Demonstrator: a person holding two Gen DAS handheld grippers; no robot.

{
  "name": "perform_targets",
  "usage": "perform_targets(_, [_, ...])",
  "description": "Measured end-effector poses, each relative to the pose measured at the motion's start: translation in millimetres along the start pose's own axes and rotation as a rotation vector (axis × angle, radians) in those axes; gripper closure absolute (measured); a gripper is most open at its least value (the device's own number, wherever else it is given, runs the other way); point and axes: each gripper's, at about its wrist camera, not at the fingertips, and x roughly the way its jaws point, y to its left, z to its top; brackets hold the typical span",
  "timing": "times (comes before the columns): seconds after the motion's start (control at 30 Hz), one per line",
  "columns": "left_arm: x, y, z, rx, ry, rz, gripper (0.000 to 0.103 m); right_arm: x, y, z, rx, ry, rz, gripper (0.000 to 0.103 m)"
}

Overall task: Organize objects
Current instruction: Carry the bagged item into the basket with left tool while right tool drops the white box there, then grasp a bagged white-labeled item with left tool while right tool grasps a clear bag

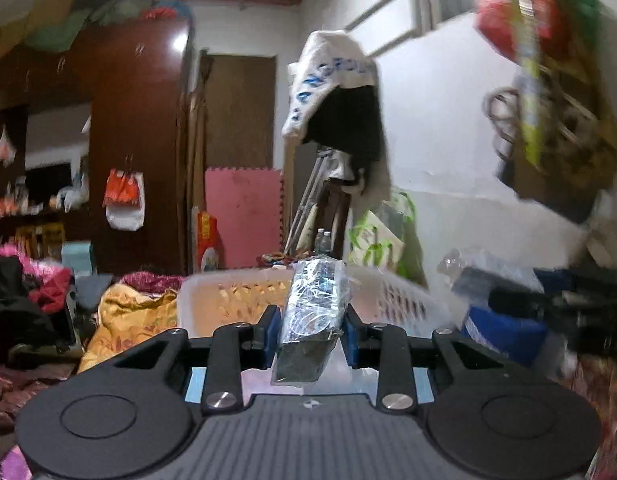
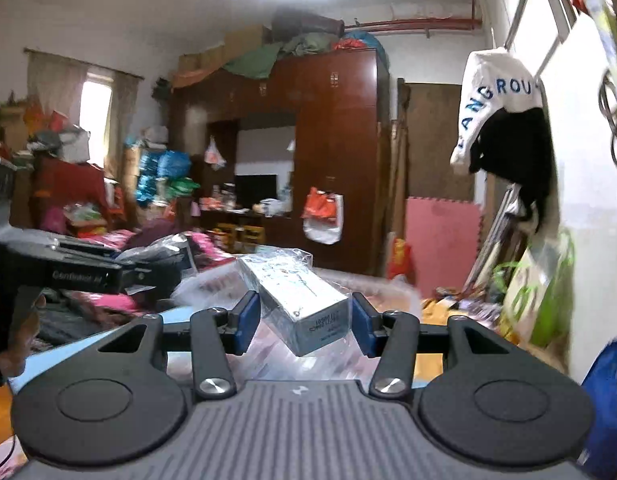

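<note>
My left tongs (image 1: pixel 310 330) are clamping a narrow dark plastic-wrapped box (image 1: pixel 308 320); my right tongs (image 2: pixel 306 322) are gripping a pale blue cellophane-wrapped carton (image 2: pixel 298 300). Beyond the left tongs, a white slotted plastic basket (image 1: pixel 400 300) is sitting.

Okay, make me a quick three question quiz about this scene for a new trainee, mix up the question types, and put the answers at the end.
1. True or false: the left gripper is shut on a dark plastic-wrapped box.
2. Multiple choice: what does the right gripper hold? A) a light box in clear wrap B) a red mug C) nothing
3. Fill the blank: beyond the left gripper's box sits a white slotted ______.

Key: 1 true; 2 A; 3 basket
</note>
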Motion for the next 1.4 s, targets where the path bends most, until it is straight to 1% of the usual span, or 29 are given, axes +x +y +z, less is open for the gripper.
perform_targets(0.07, [29.8,3.8,17.8,-0.035,0.042,0.000,0.067,26.9,-9.0,8.7,0.010,0.043,-0.033,0.050])
perform_targets(0.1, [41.2,4.1,22.1,-0.041,0.059,0.015,0.067,39.5,-13.6,10.9,0.026,0.071,-0.028,0.050])
perform_targets(0.17, [61.3,4.0,26.7,-0.048,0.085,0.048,0.067,57.1,-17.9,10.0,0.037,0.113,-0.004,0.050])
perform_targets(0.23, [73.1,4.3,26.5,-0.055,0.109,0.055,0.066,66.9,-17.5,6.2,0.029,0.126,-0.025,0.050])
perform_targets(0.27, [78.3,6.3,26.2,-0.065,0.114,0.053,0.064,71.5,-17.5,4.4,0.031,0.131,-0.022,0.048])
perform_targets(0.3, [84.0,8.5,25.6,-0.075,0.129,0.054,0.052,72.7,-16.1,1.4,0.035,0.134,-0.015,0.048])
perform_targets(0.33, [88.8,11.0,24.5,-0.083,0.146,0.051,0.042,74.1,-15.6,-0.3,0.035,0.141,-0.010,0.039])
perform_targets(0.37, [93.8,11.2,22.6,-0.081,0.162,0.049,0.028,73.8,-14.4,-2.7,0.032,0.142,-0.020,0.026])
perform_targets(0.43, [96.8,11.9,16.1,-0.064,0.171,0.070,0.027,60.4,-12.0,-8.4,0.017,0.121,-0.041,0.015])
perform_targets(0.47, [91.8,13.2,12.5,-0.060,0.162,0.076,0.027,52.3,-11.9,-8.9,0.016,0.113,-0.034,0.010])
perform_targets(0.5, [81.8,15.1,8.1,-0.067,0.145,0.076,0.027,41.1,-13.3,-10.5,0.025,0.109,-0.022,0.008])
perform_targets(0.53, [70.0,16.3,4.5,-0.075,0.123,0.072,0.027,30.9,-15.3,-13.9,0.036,0.102,-0.013,0.001])
perform_targets(0.57, [54.3,18.0,0.0,-0.078,0.100,0.060,0.027,17.7,-17.8,-19.3,0.051,0.087,-0.003,0.000])
perform_targets(0.63, [22.0,21.4,-13.9,-0.071,0.057,0.016,0.024,-5.5,-25.4,-36.4,0.082,0.080,0.012,0.000])
perform_targets(0.67, [9.3,22.3,-23.7,-0.060,0.052,0.018,0.019,-15.3,-28.9,-50.4,0.097,0.101,0.017,0.000])
perform_targets(0.73, [-5.3,26.9,-43.1,-0.040,0.068,0.055,0.018,-16.4,-35.9,-72.0,0.118,0.176,0.008,0.000])
perform_targets(0.8, [-4.5,36.4,-61.2,-0.048,0.112,0.074,0.018,-14.7,-43.1,-95.8,0.147,0.252,-0.007,0.000])
perform_targets(0.83, [0.4,41.8,-67.8,-0.061,0.135,0.069,0.018,-12.6,-46.7,-103.5,0.158,0.278,-0.007,0.000])
perform_targets(0.93, [24.3,54.1,-78.2,-0.093,0.199,0.082,0.018,-4.4,-55.0,-114.9,0.222,0.320,-0.003,0.000])
perform_targets(1.0, [34.0,59.3,-84.8,-0.097,0.224,0.080,0.018,2.3,-57.4,-118.0,0.237,0.339,0.018,0.005])
perform_targets(1.07, [41.8,63.7,-92.4,-0.096,0.252,0.096,0.018,8.1,-52.7,-121.4,0.219,0.369,0.017,0.016])
perform_targets(1.1, [41.6,67.3,-95.2,-0.099,0.258,0.101,0.018,8.8,-53.7,-122.4,0.232,0.363,0.022,0.016])
perform_targets(1.13, [42.8,70.5,-96.5,-0.107,0.260,0.102,0.018,9.9,-54.7,-122.1,0.244,0.367,0.028,0.019])
perform_targets(1.2, [42.6,76.0,-99.3,-0.129,0.261,0.099,0.018,8.9,-57.0,-121.9,0.255,0.369,0.031,0.029])
perform_targets(1.23, [42.7,77.7,-99.6,-0.133,0.260,0.100,0.018,10.4,-57.4,-123.4,0.258,0.378,0.029,0.036])
perform_targets(1.27, [42.8,78.4,-100.0,-0.134,0.261,0.107,0.018,13.8,-55.0,-125.5,0.252,0.401,0.030,0.042])
perform_targets(1.33, [43.2,78.8,-102.7,-0.132,0.259,0.114,0.018,22.1,-51.9,-130.4,0.228,0.437,0.034,0.050])
perform_targets(1.4, [43.8,78.3,-104.8,-0.133,0.259,0.112,0.018,24.2,-50.3,-134.8,0.231,0.439,0.043,0.050])
